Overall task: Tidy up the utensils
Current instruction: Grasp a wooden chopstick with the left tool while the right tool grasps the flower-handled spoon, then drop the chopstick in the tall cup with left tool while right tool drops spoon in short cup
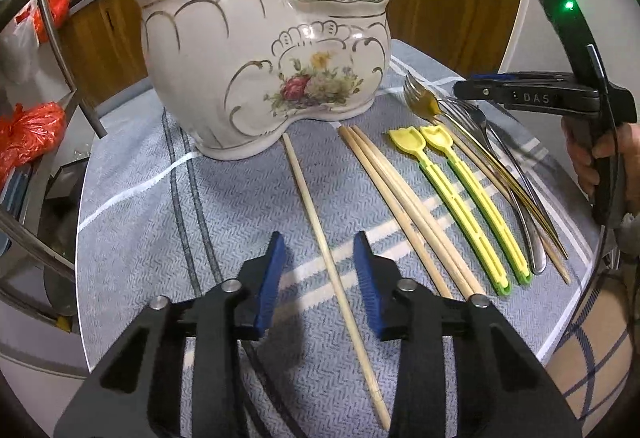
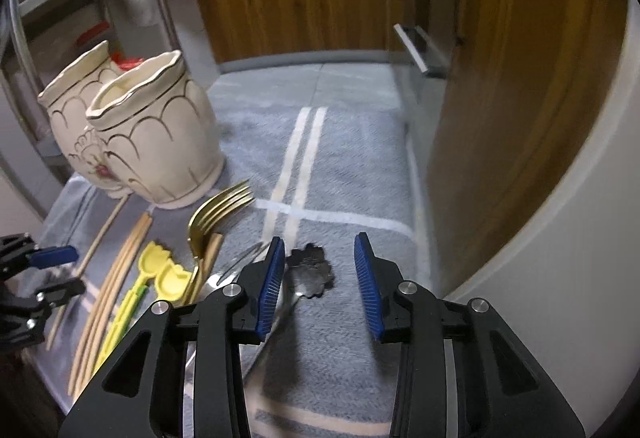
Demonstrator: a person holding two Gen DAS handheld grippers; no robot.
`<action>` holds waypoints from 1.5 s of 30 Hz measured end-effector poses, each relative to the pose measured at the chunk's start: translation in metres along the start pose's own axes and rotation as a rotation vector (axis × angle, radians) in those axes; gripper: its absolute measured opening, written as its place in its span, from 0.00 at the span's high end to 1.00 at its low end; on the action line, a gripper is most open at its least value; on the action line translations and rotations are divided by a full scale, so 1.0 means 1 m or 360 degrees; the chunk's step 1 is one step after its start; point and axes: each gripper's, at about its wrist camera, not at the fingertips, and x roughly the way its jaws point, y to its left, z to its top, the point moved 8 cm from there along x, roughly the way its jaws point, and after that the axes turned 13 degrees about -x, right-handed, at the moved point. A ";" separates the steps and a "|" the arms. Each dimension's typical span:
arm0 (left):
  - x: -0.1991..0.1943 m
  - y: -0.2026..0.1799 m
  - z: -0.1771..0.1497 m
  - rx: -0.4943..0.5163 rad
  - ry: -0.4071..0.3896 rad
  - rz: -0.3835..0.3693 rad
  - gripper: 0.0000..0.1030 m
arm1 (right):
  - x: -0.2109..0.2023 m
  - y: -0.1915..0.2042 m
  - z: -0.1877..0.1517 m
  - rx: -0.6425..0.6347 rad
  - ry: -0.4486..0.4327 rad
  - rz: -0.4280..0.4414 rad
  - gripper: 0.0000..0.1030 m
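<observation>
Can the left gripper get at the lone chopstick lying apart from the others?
Probably yes: the left gripper sits with jaws apart astride the lone chopstick, nothing lying over it.

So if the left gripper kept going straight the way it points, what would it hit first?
Most likely the single chopstick lying between the left gripper's open jaws, then the cloth beneath; depth is hard to judge.

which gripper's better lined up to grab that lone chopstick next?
Left. The left gripper straddles the lone chopstick with open jaws; the right gripper sits over the far side, by the forks.
</observation>
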 end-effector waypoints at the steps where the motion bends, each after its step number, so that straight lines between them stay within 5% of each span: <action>1: 0.000 0.001 0.001 0.0000 0.0003 0.0001 0.75 | 0.003 -0.001 -0.001 0.0000 0.0021 0.0002 0.69; 4: 0.002 -0.002 0.007 0.0017 0.0008 0.0019 0.90 | 0.005 0.001 0.000 -0.0013 0.0032 0.0020 0.93; 14: -0.011 0.002 0.013 0.0022 -0.0068 -0.0046 0.96 | -0.040 0.007 0.006 -0.0097 -0.0172 -0.0143 0.95; 25: -0.095 0.009 0.037 0.0033 -0.0590 -0.0284 0.96 | -0.158 0.038 0.071 -0.0188 -0.0721 -0.0361 0.95; 36: -0.155 0.022 0.146 -0.0052 -0.1031 -0.0363 0.96 | -0.163 0.033 0.150 0.0074 -0.1090 -0.0483 0.95; 45: -0.093 0.033 0.224 -0.0229 -0.1103 -0.0321 0.96 | -0.130 0.005 0.159 0.0297 -0.1203 -0.0651 0.95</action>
